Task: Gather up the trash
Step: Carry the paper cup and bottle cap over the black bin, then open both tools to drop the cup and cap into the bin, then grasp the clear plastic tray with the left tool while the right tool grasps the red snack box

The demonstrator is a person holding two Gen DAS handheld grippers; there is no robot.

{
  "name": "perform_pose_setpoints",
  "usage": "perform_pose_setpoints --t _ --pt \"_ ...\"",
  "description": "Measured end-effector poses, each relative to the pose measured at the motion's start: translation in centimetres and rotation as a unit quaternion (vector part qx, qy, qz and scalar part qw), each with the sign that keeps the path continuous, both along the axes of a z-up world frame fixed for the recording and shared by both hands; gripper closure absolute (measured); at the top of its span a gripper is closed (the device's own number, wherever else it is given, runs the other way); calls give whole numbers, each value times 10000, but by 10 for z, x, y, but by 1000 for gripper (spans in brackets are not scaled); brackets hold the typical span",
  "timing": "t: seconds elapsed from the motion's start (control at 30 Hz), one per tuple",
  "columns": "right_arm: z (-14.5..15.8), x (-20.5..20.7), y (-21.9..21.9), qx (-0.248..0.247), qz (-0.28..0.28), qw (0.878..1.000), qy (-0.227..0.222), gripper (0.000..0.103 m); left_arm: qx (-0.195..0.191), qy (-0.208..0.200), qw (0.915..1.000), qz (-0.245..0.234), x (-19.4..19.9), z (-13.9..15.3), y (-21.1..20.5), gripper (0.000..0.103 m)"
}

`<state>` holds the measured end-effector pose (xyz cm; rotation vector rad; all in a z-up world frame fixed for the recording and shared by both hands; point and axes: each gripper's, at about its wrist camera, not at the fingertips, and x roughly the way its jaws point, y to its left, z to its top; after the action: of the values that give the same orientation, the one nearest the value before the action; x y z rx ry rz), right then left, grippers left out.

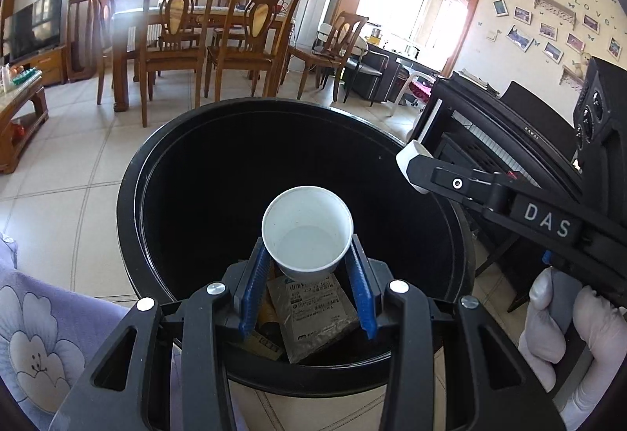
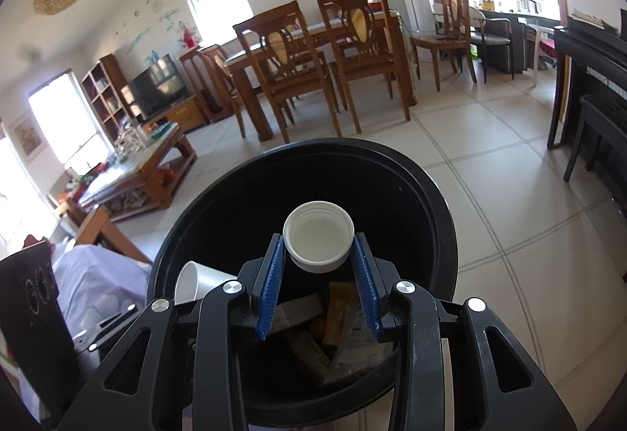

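Note:
My left gripper [image 1: 307, 254] is shut on a white paper cup [image 1: 307, 231], mouth toward the camera, held over the open black trash bin [image 1: 164, 156]. My right gripper [image 2: 318, 250] is shut on a white plastic lid [image 2: 318, 239] over the same bin [image 2: 411, 172]. In the left wrist view the right gripper's tip with the lid [image 1: 409, 160] reaches over the bin's right rim. In the right wrist view the cup [image 2: 194, 282] shows at the bin's left rim. Packets and wrappers [image 1: 317, 313] lie at the bin's bottom.
A purple flowered cloth [image 1: 43, 333] lies left of the bin. A black piano [image 1: 509, 141] and bench [image 2: 599, 133] stand to the right. A wooden dining table with chairs [image 2: 313, 51] is behind, a coffee table [image 2: 137, 172] to the left.

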<state>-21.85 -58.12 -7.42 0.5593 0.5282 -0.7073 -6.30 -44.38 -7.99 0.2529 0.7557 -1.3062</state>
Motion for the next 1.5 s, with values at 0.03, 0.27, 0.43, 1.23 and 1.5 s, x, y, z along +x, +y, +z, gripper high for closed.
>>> perform_pose_setpoints --t 0.03,0.27,0.43,1.23,1.5 --pt "-2 1 -2 13 -12 10000 32 67 8 -13 10000 4 0 0 1 63" --pt "-10 14 -7 38 -84 9996 275 67 76 -137 9999 5 -4 0 -4 63" --pt "-14 15 -2 56 -128 9992 385 67 141 -251 9996 -15 -8 -1 -8 63" --pt "6 4 27 -303 -72 9988 -388 41 -302 -738 9960 403 -10 45 73 61" --pt "16 50 80 -493 997 9931 -367 41 -433 -995 9787 1745 33 65 204 33"
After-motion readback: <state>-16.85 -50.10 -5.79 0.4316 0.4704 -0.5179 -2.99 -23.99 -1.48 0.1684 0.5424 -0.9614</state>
